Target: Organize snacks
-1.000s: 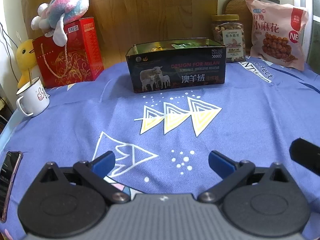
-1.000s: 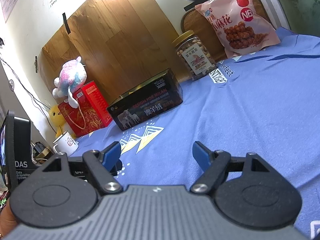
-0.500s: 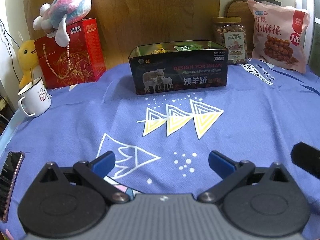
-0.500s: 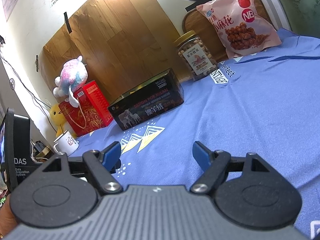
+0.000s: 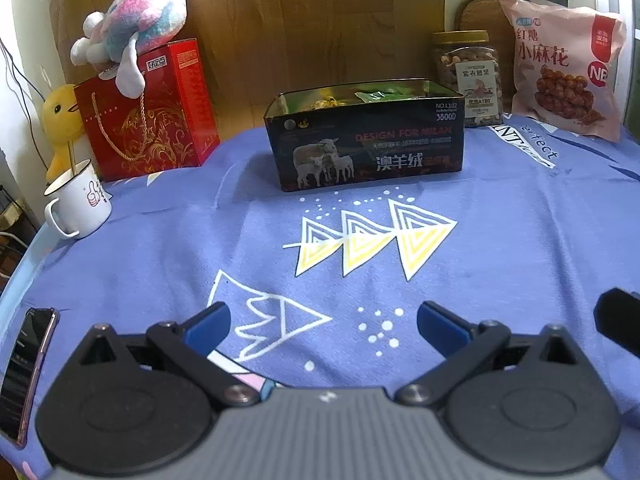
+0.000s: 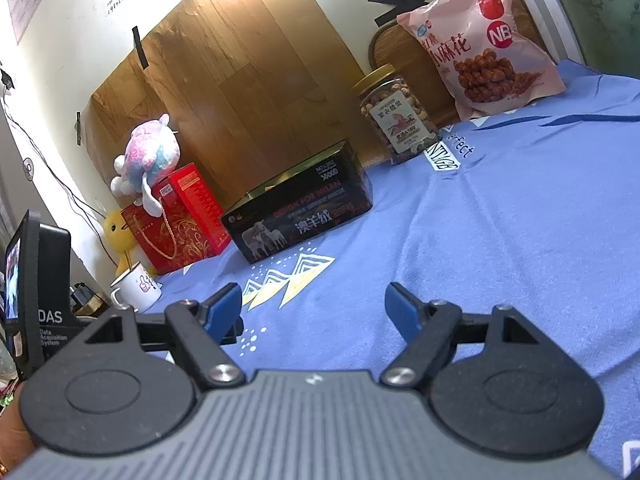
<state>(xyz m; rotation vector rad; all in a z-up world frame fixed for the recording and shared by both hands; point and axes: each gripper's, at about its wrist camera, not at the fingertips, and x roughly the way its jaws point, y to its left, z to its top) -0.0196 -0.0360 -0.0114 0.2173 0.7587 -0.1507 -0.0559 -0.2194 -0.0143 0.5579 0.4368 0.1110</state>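
A black open tin (image 5: 368, 148) printed with sheep stands on the blue cloth at the back; green and gold snack packets show inside it. The tin (image 6: 304, 212) also appears left of centre in the right wrist view. A jar of nuts (image 5: 468, 76) (image 6: 396, 112) and a pink snack bag (image 5: 560, 64) (image 6: 480, 44) stand at the back right. My left gripper (image 5: 322, 330) is open and holds nothing, well short of the tin. My right gripper (image 6: 314, 308) is likewise open over the cloth, with nothing between its fingers.
A red gift box (image 5: 148, 112) with a plush toy (image 5: 136, 32) on top, a yellow duck (image 5: 60, 128) and a white mug (image 5: 78, 204) line the back left. A phone (image 5: 24, 368) lies at the left edge. The other gripper's black tip (image 5: 618, 320) shows at right.
The left wrist view has drawn back and up slightly, so the tin sits a little farther off. The right wrist view has barely shifted. Both grippers stay open.
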